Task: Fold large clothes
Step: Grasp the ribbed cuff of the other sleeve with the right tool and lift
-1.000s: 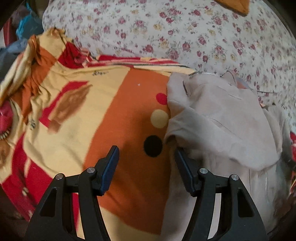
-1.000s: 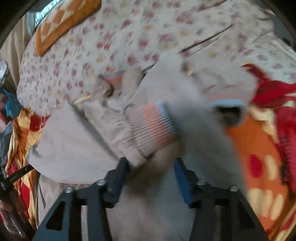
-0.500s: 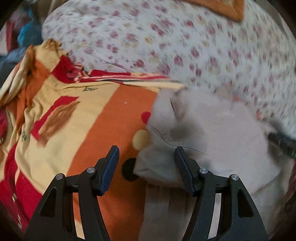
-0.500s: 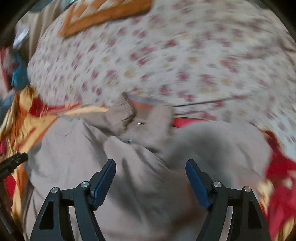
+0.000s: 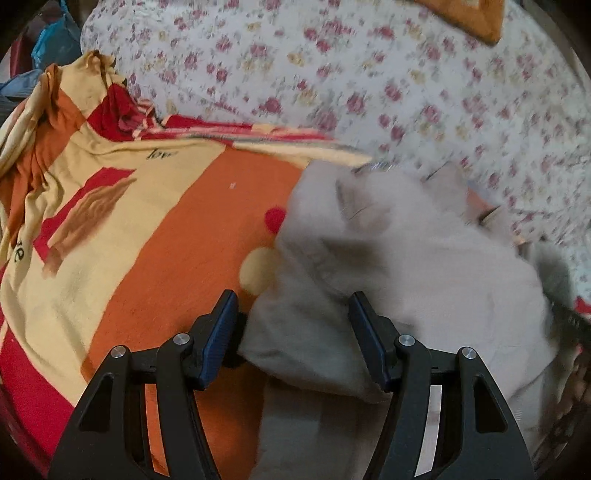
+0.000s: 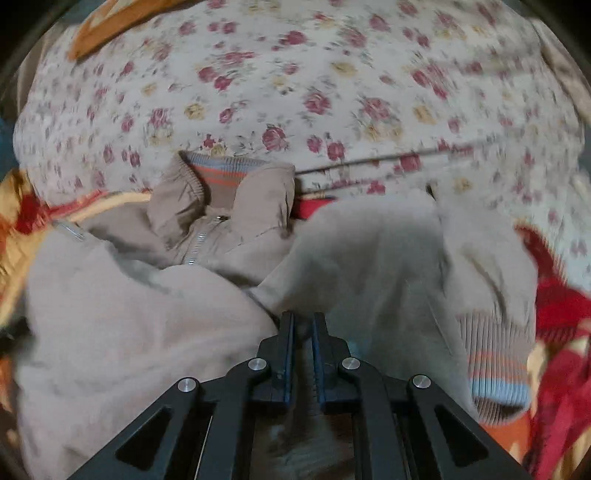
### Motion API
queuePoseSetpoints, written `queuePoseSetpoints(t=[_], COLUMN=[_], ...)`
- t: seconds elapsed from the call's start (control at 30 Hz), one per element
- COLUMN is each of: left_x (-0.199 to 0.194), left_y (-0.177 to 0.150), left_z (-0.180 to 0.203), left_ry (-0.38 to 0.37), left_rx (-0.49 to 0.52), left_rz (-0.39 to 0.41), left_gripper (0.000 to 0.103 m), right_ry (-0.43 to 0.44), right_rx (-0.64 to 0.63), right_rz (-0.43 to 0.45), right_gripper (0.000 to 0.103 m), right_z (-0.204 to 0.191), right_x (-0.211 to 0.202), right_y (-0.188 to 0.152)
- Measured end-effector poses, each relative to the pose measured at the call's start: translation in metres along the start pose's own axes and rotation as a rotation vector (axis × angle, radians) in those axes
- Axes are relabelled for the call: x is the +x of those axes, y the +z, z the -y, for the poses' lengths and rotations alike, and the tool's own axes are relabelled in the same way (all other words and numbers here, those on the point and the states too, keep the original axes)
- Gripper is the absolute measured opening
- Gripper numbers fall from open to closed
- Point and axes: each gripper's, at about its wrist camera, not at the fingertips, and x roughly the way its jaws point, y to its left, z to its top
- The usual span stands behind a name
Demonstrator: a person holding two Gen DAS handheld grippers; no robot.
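Right gripper (image 6: 303, 325) pinches a fold of the beige jacket (image 6: 147, 314), fingers nearly together on the cloth. Collar (image 6: 221, 173) sits at twelve o'clock, striped cuff (image 6: 495, 373) at four. Left gripper (image 5: 291, 317) stands wide apart, straddling the jacket's edge, which lies on the orange blanket (image 5: 192, 229) on the bed.

jacket (image 6: 129, 314): plain beige. collar (image 6: 221, 171): ribbed beige knit with grey-blue and orange stripes. cuff (image 6: 495, 362): ribbed beige knit with orange stripes and a grey-blue band. blanket (image 5: 147, 229): orange and cream bands, red blocks, a brown patch, red, cream and black dots, black lettering. quilt (image 5: 369, 74): white ground with red and yellow flower print. cushion (image 5: 469, 14): orange. left tool (image 5: 291, 325): black frame, blue pads. right tool (image 6: 303, 332): black frame, blue pads.
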Motion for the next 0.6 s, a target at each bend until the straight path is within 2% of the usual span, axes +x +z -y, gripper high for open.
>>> queuePoseSetpoints(t=[0.07, 0.1, 0.13, 0.2, 0.3, 0.37, 0.43, 0.47, 0.5, 0.6], left_x=[-0.01, -0.013, -0.015, -0.011, 0.01, 0.021, 0.021, 0.019, 0.017, 0.011], left_y=[0.003, 0.004, 0.005, 0.003, -0.005, -0.011, -0.014, -0.015, -0.015, -0.014], left_z=[0.001, 0.003, 0.006, 0.015, 0.029, 0.036, 0.04, 0.04, 0.039, 0.03], left_ry=[-0.038, -0.045, -0.05, -0.05, 0.003, 0.057, 0.079, 0.078, 0.068, 0.031], left_rx=[-0.002, 0.002, 0.011, 0.048, 0.114, 0.163, 0.187, 0.19, 0.183, 0.141], left_rz=[0.046, 0.063, 0.076, 0.066, 0.0, -0.005, 0.004, 0.008, 0.01, 0.012], left_gripper=[0.062, 0.062, 0.062, 0.062, 0.062, 0.063, 0.063, 0.063, 0.063, 0.063], right_ry=[0.067, 0.077, 0.079, 0.087, 0.078, -0.005, -0.073, -0.093, -0.095, -0.005], right_rx=[0.063, 0.065, 0.06, 0.037, -0.034, -0.072, -0.134, -0.156, -0.165, -0.129], right_rz=[0.001, 0.017, 0.037, 0.085, 0.048, -0.007, 0.048, 0.042, 0.037, 0.051], right_gripper=[0.012, 0.024, 0.043, 0.056, 0.056, 0.057, 0.059, 0.059, 0.059, 0.067], right_z=[0.009, 0.011, 0.011, 0.008, -0.009, -0.017, -0.029, -0.032, -0.034, -0.02], right_x=[-0.02, -0.032, -0.04, -0.056, -0.047, -0.019, -0.017, -0.022, -0.026, -0.053], right_y=[-0.006, -0.011, -0.015, -0.027, -0.042, -0.052, -0.058, -0.06, -0.06, -0.063])
